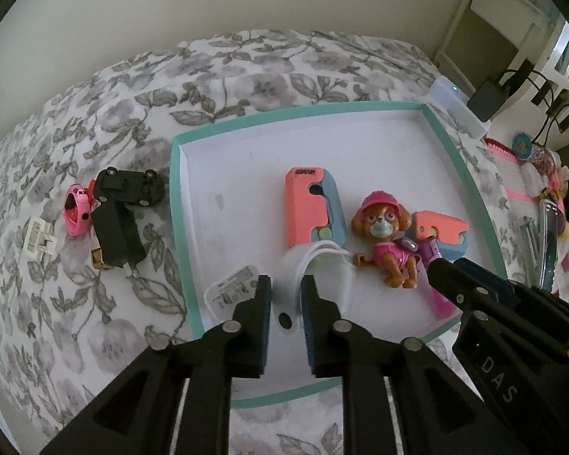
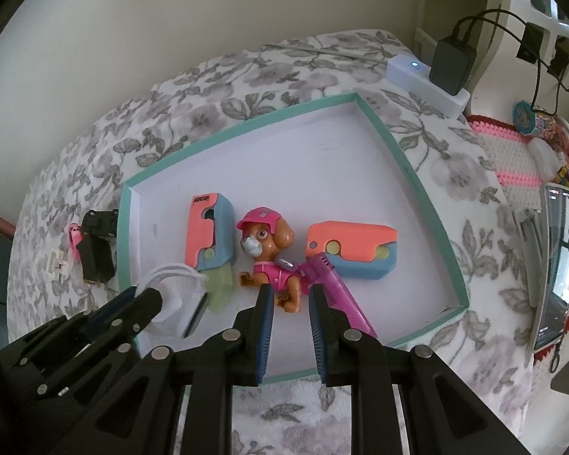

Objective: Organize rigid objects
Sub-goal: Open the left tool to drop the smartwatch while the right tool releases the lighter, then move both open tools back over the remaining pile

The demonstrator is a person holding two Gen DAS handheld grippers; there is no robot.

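Through the left wrist camera we see our left gripper (image 1: 286,288) low over the near left corner of the teal-rimmed tray (image 1: 175,189) on the floral bedspread (image 1: 95,94). A white charger with coiled cable (image 1: 322,265) sits between its fingers; the pads stand slightly apart beside it, and we cannot tell whether they press it. Just beyond lies an orange-and-blue toy (image 1: 311,208), to its right a puppy figure (image 1: 389,239) in pink, then a second orange-and-blue toy (image 1: 442,231). Our right gripper (image 1: 442,267) reaches in from the right, its tip over a pink clip (image 1: 442,299). Left of the tray lie a black toy car (image 1: 129,185), a black block (image 1: 117,235), a pink ring-shaped toy (image 1: 76,212) and a white clip (image 1: 41,239). Through the right wrist camera our right gripper (image 2: 290,295) hangs over the puppy figure's (image 2: 269,250) hind end, its fingers drawn to their narrowest, the toy's legs showing in the gap; the pads appear not to touch it. The pink clip (image 2: 334,288) runs under the right finger. The left gripper (image 2: 148,299) shows at lower left against the white charger (image 2: 182,303).
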